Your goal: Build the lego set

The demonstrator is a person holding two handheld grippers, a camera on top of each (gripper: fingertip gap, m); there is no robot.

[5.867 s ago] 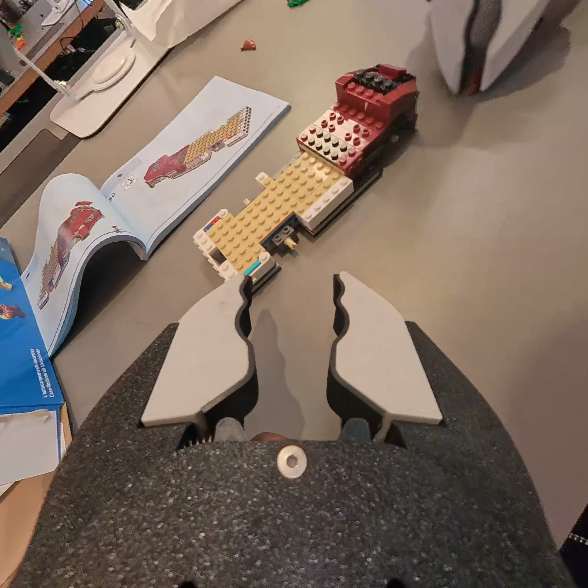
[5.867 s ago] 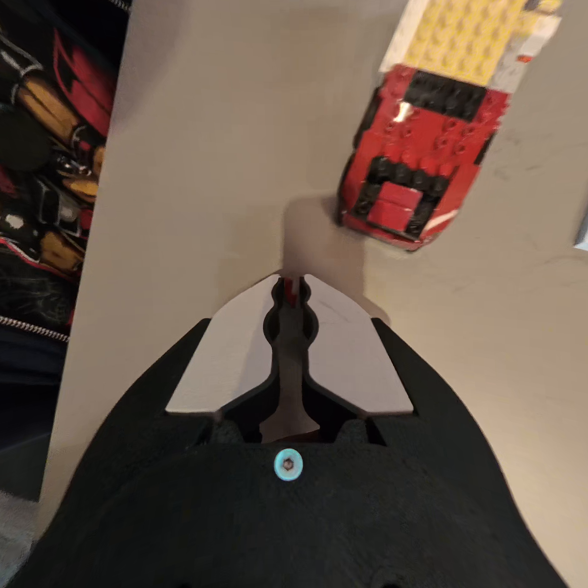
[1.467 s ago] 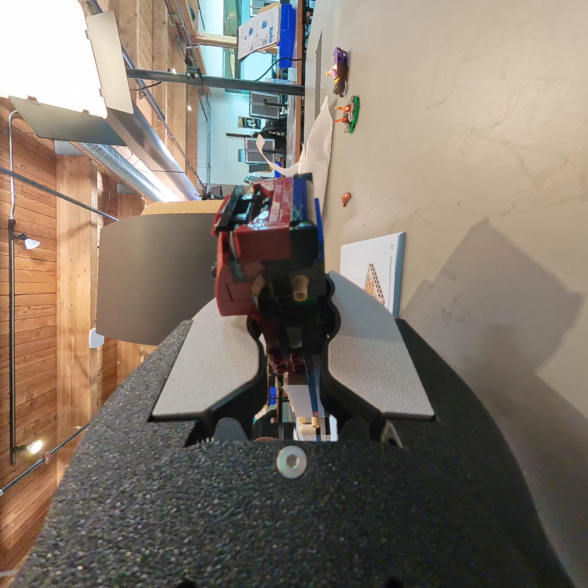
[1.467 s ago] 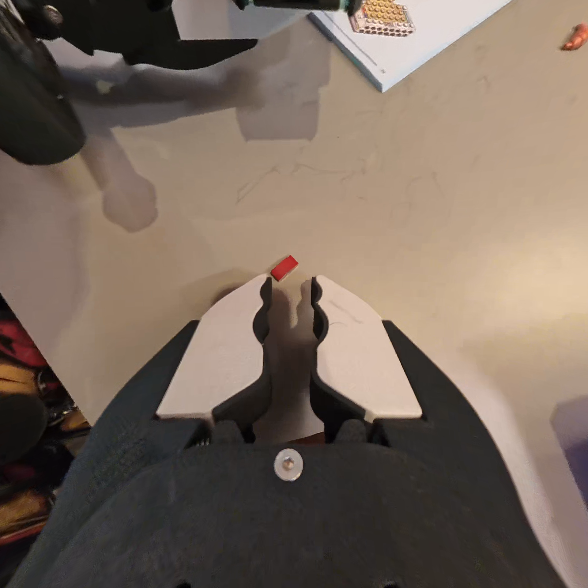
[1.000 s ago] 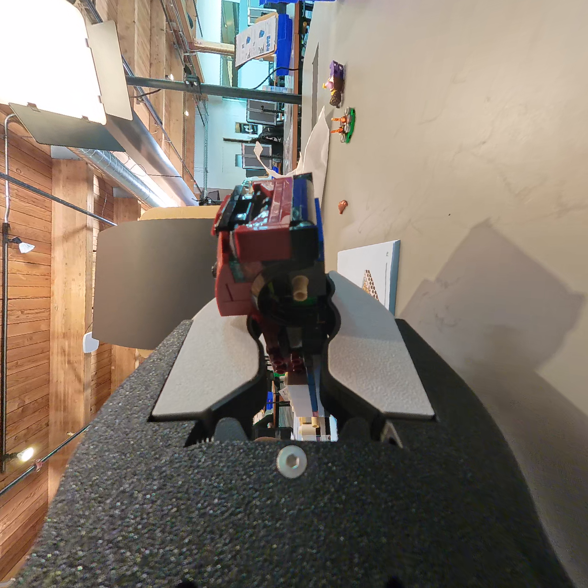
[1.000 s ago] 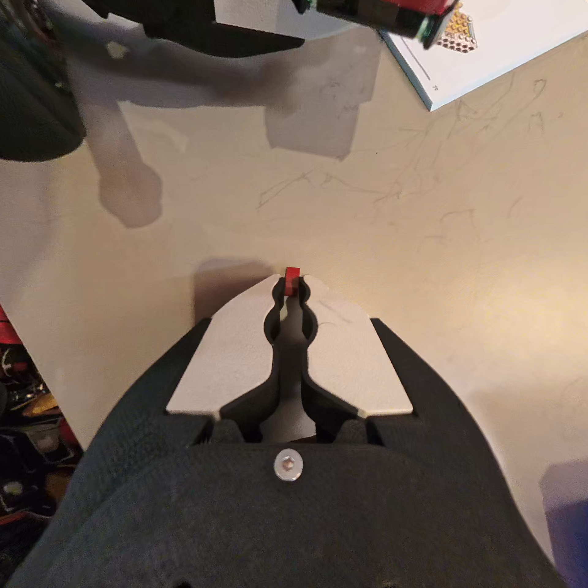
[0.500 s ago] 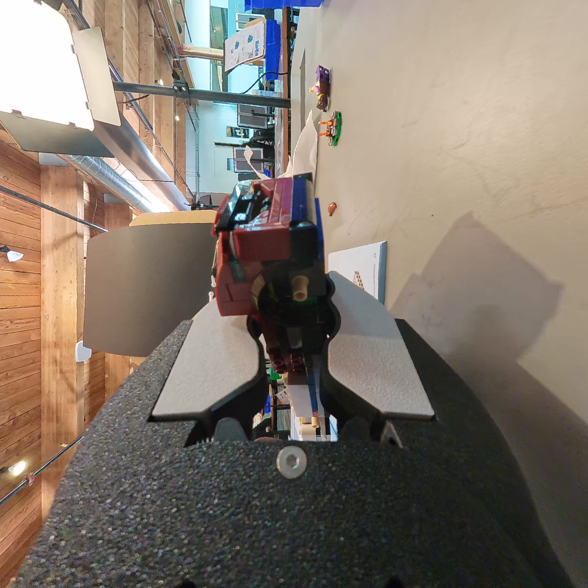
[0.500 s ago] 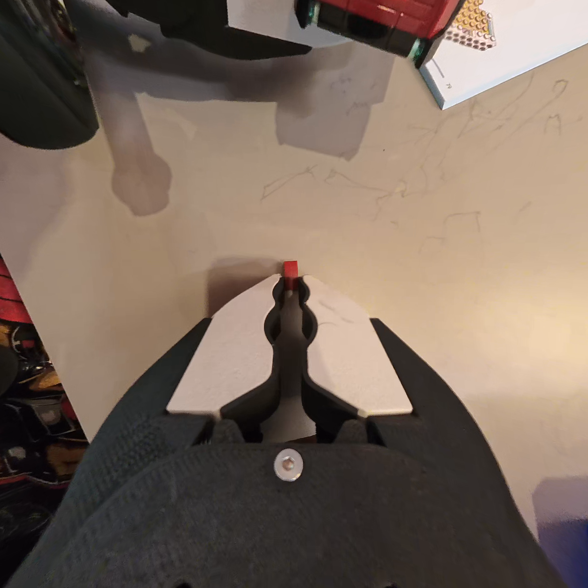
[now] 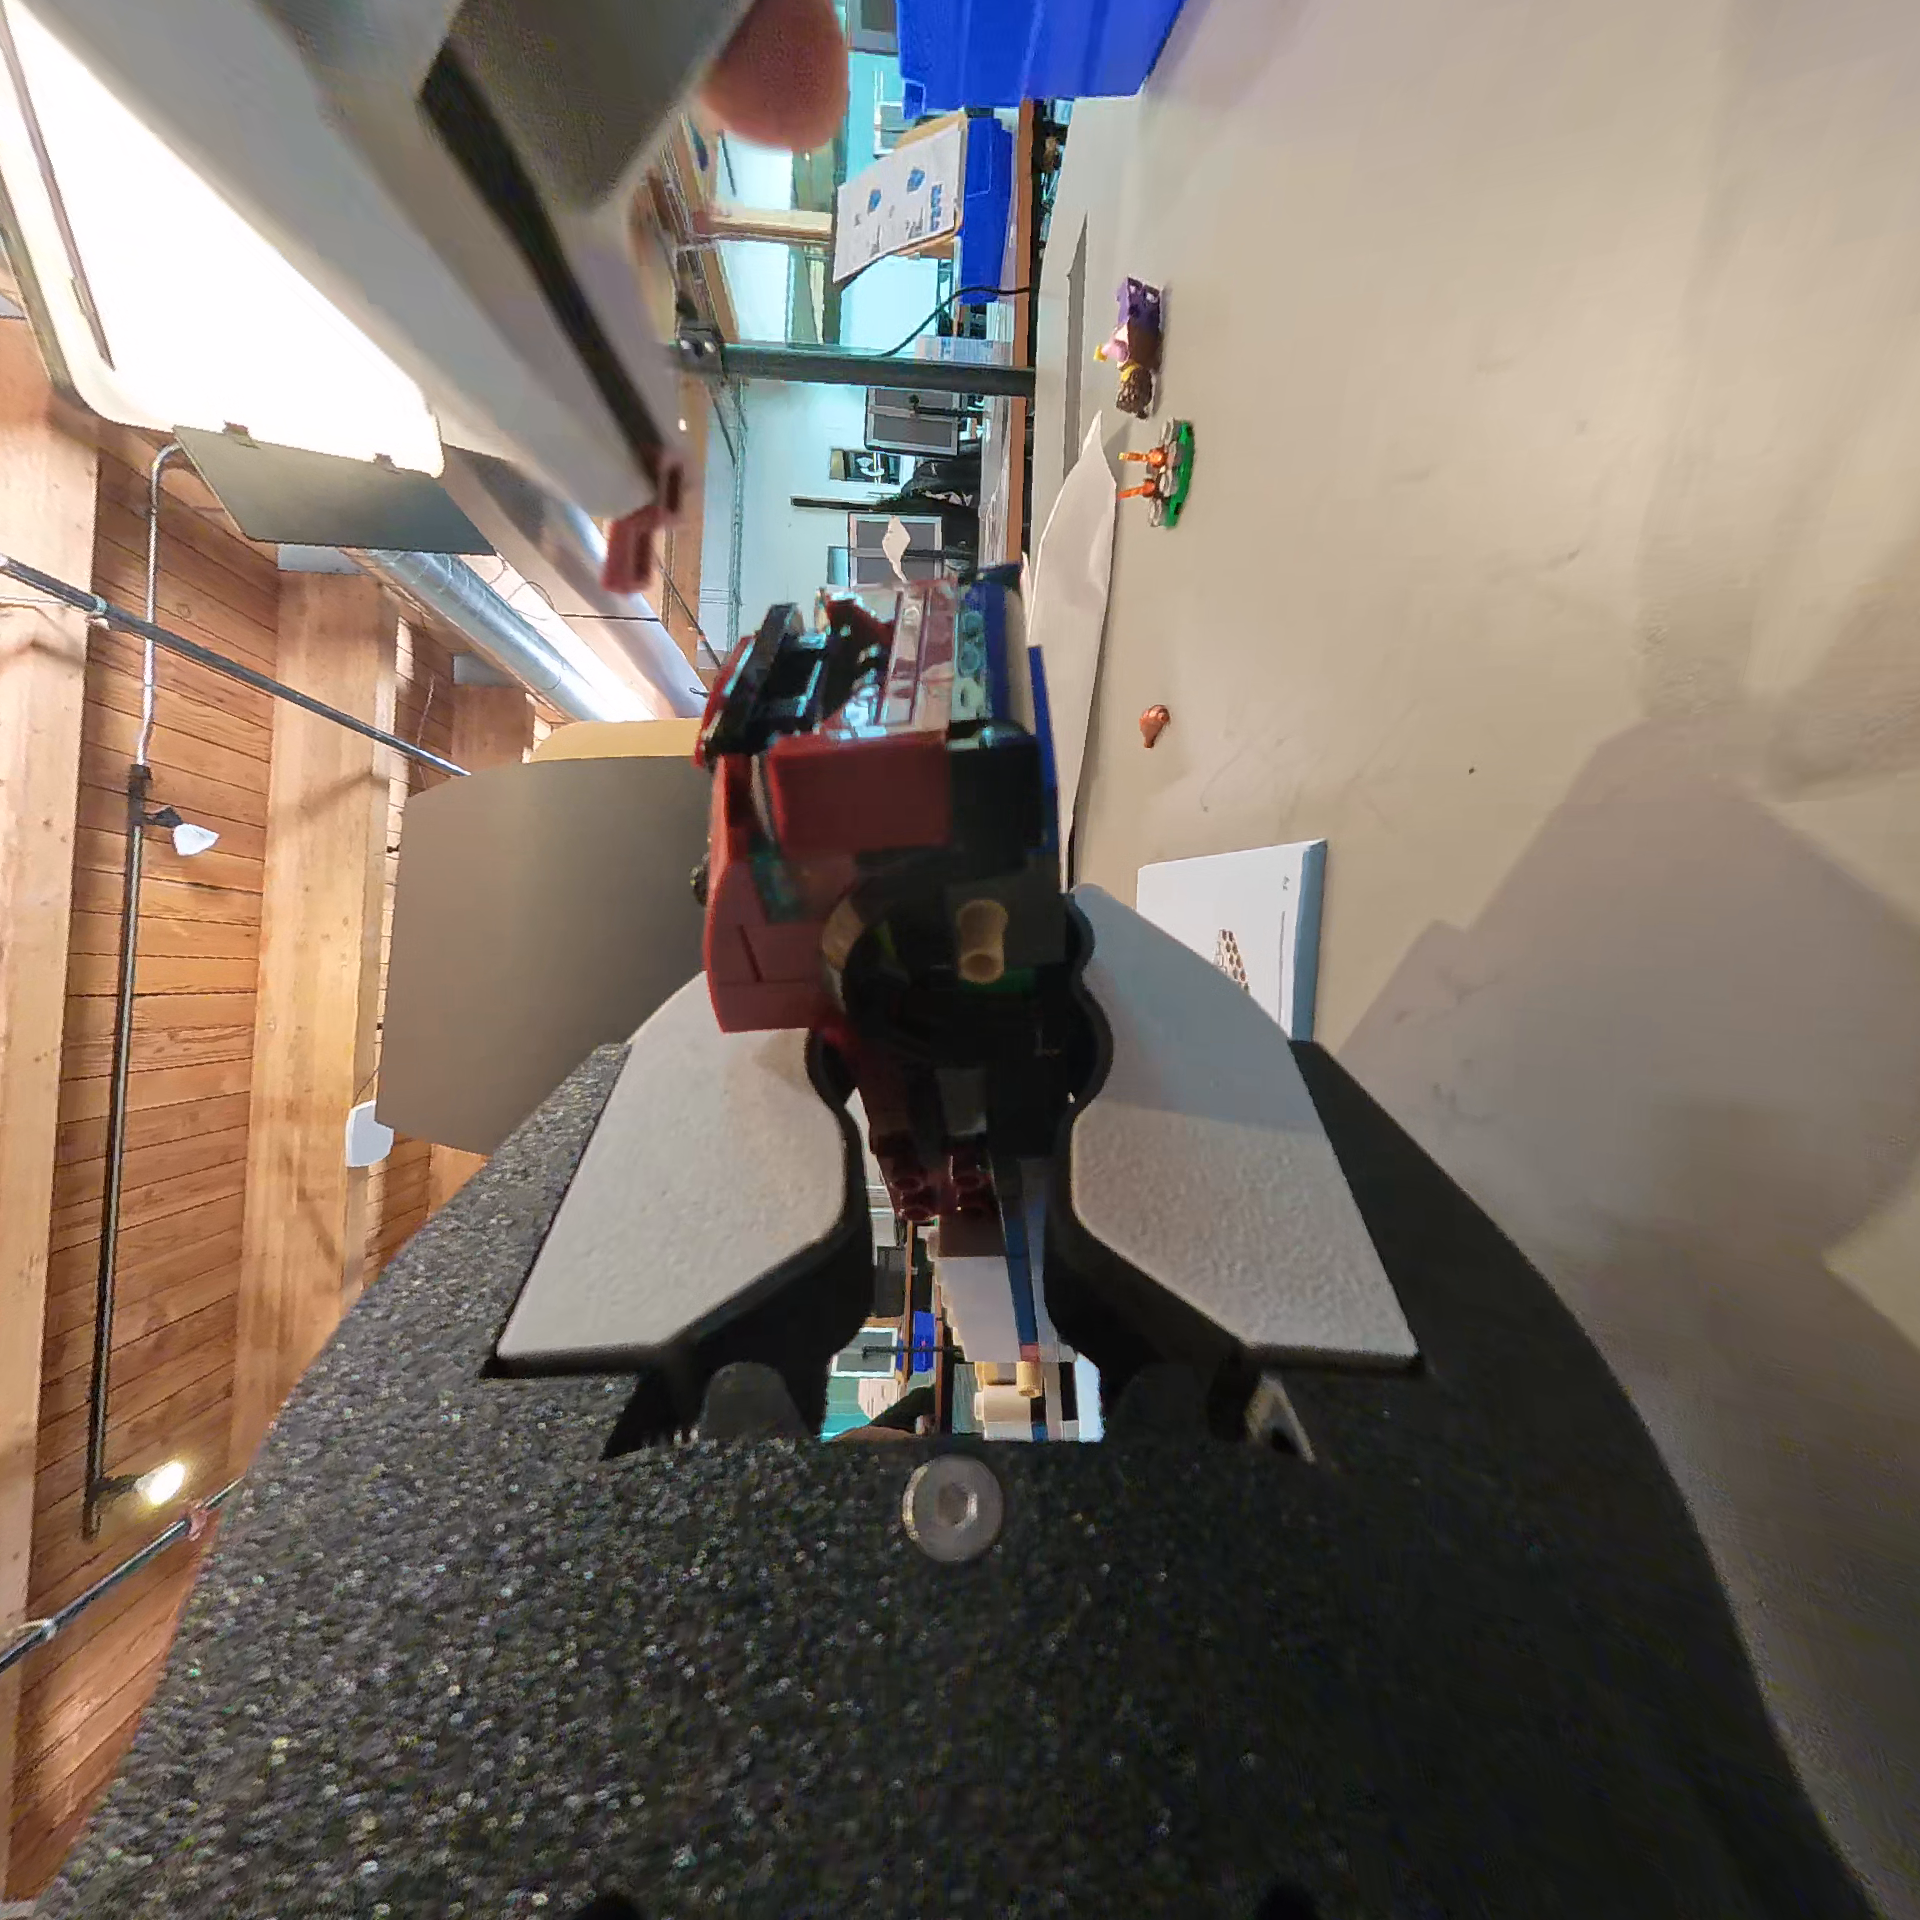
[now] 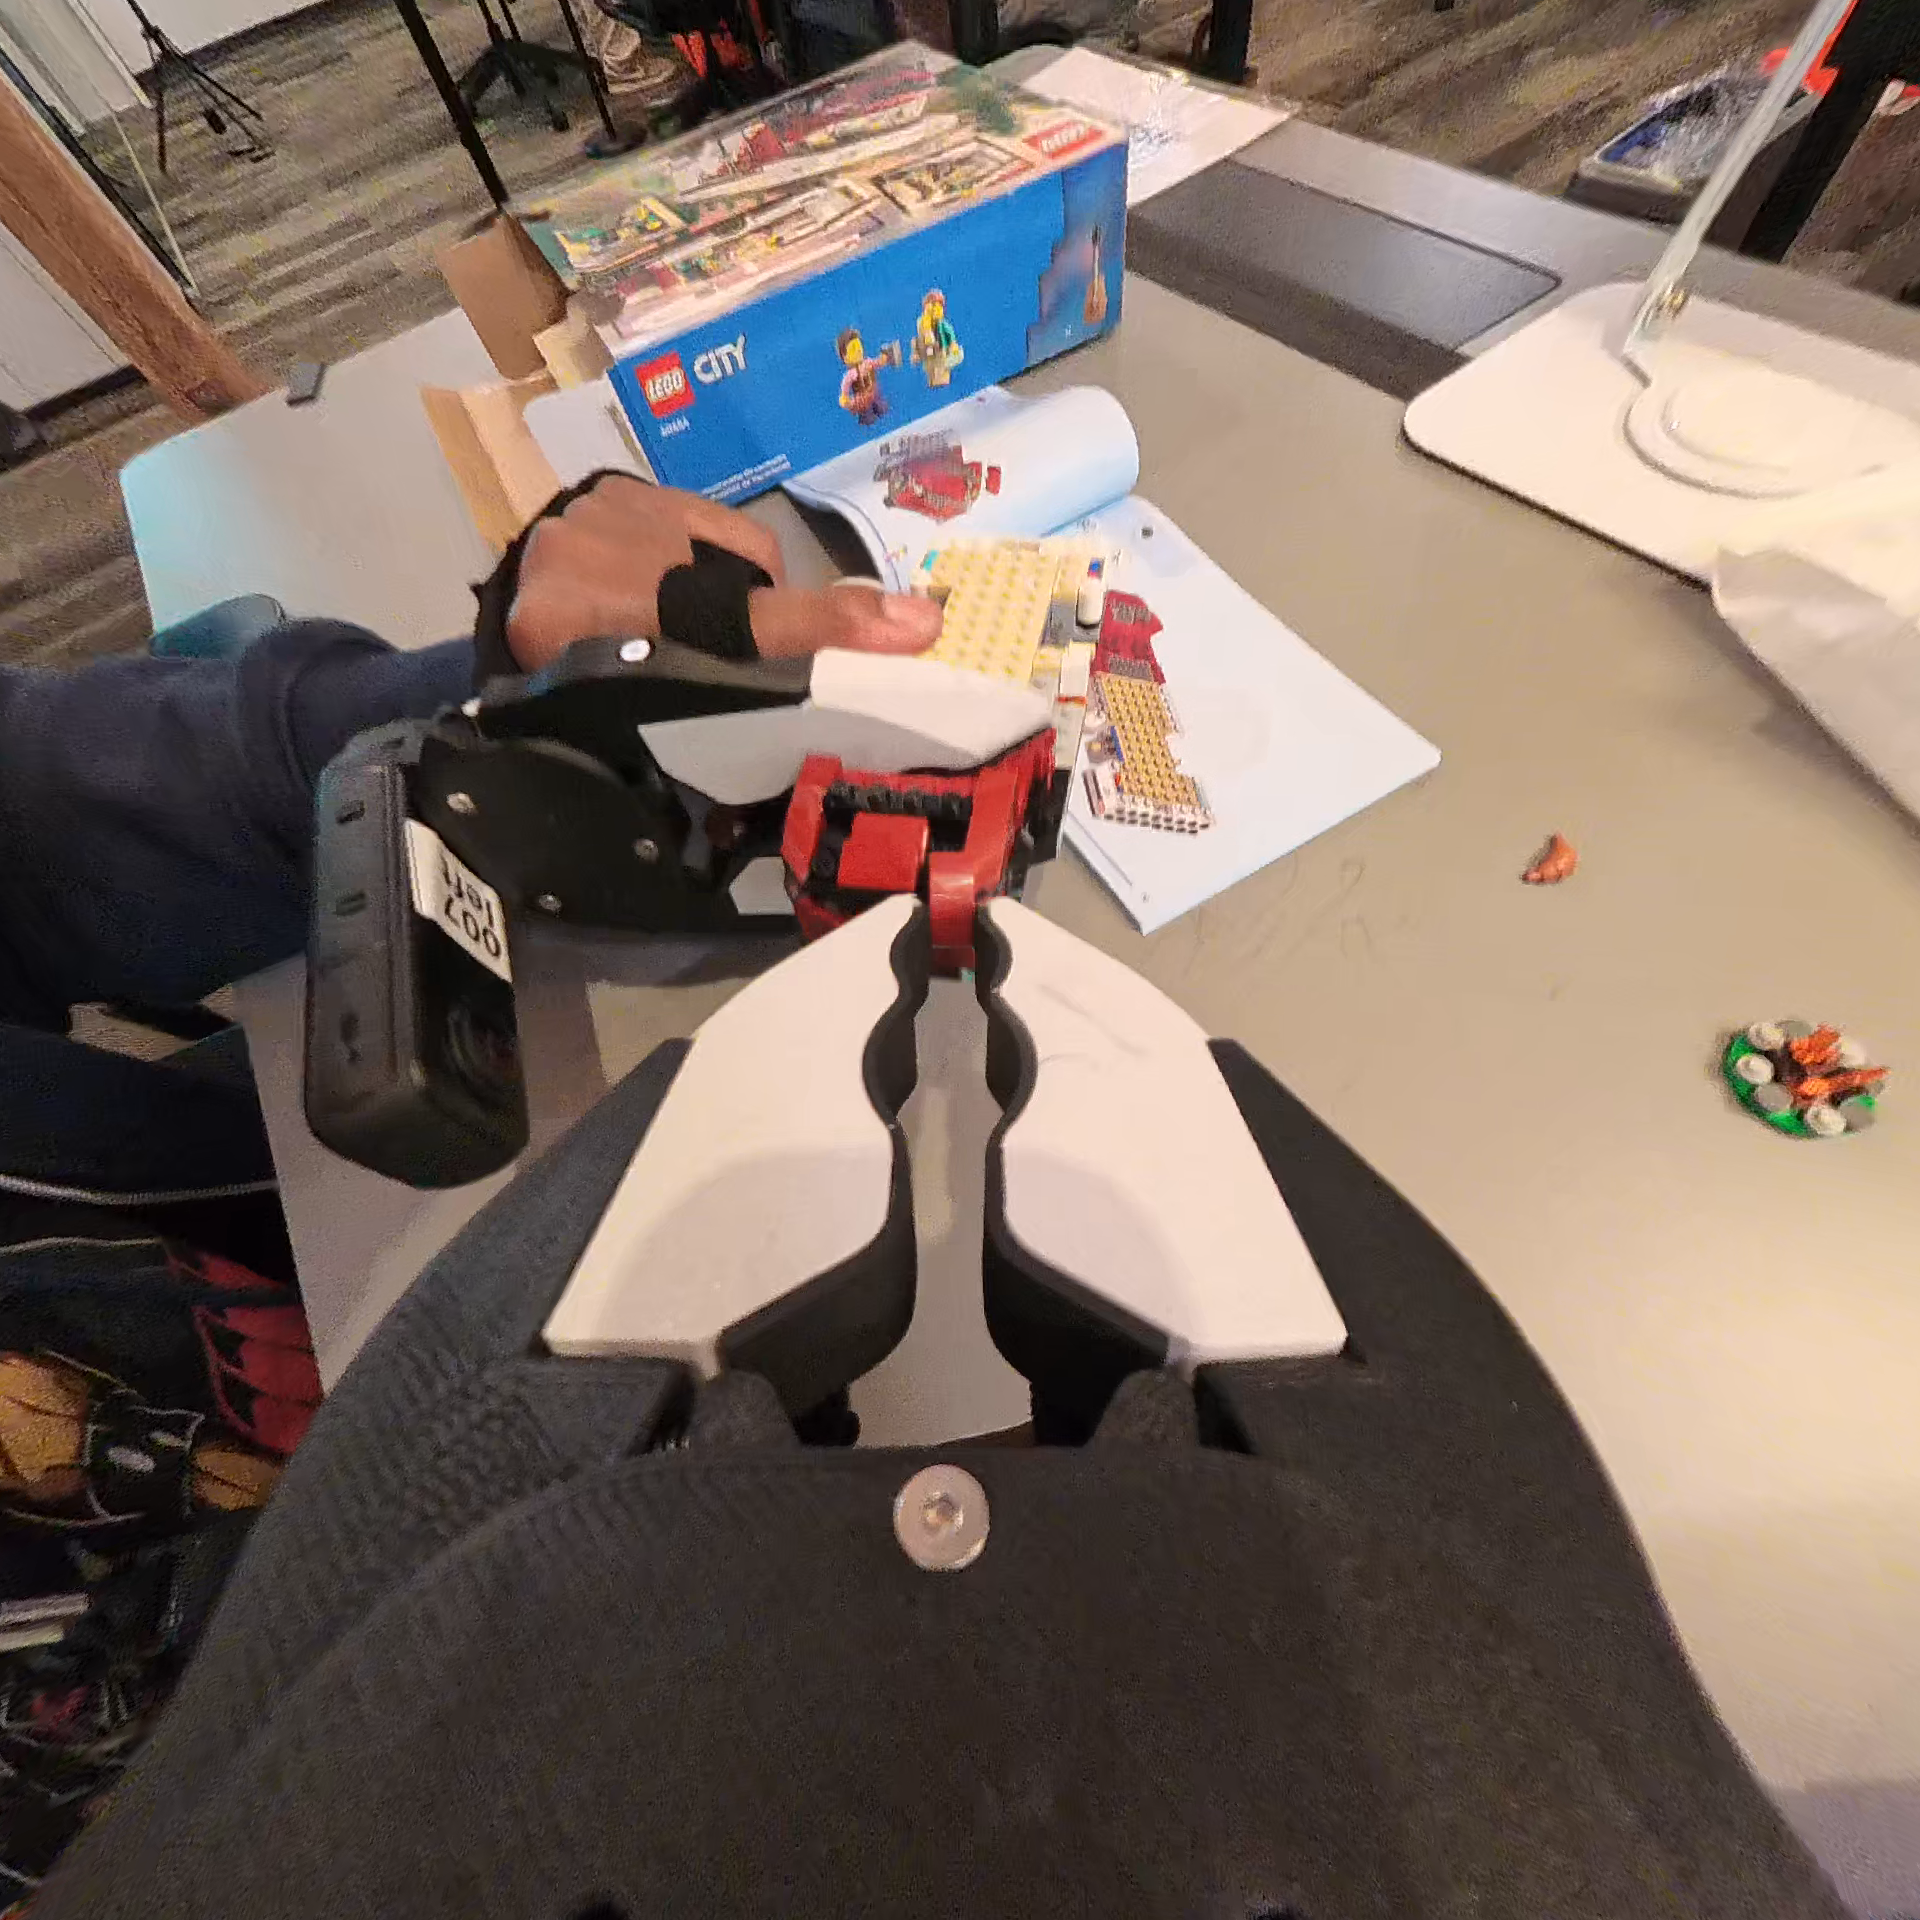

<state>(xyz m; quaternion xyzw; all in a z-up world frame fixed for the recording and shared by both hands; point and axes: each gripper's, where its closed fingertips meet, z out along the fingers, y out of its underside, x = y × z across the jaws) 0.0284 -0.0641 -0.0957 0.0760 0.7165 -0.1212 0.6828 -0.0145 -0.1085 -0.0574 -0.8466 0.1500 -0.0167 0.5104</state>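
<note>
My left gripper (image 9: 940,935) is shut on a brick vehicle model (image 9: 852,821), dark red and black with a tan deck, and holds it on its side above the grey table (image 9: 1507,520). In the right wrist view a hand (image 10: 644,582) holds this gripper, with one of its fingers (image 10: 831,717) lying over the model (image 10: 904,821). My right gripper (image 10: 951,920) is shut on a small red brick (image 10: 951,914) and holds it against the model's red front end. The right gripper's fingers (image 9: 499,239) and the small brick (image 9: 632,545) also show at the top left of the left wrist view.
An open instruction booklet (image 10: 1278,727) lies under the model, with a blue box (image 10: 862,281) behind it. A green round piece with orange flames (image 10: 1803,1081) and a small brown piece (image 10: 1553,860) lie to the right. A white lamp base (image 10: 1662,416) stands at the far right.
My right gripper closed on the small red brick lying on the table, lifted it and brought it up to the model's front. My left gripper has kept the model held on its side.
</note>
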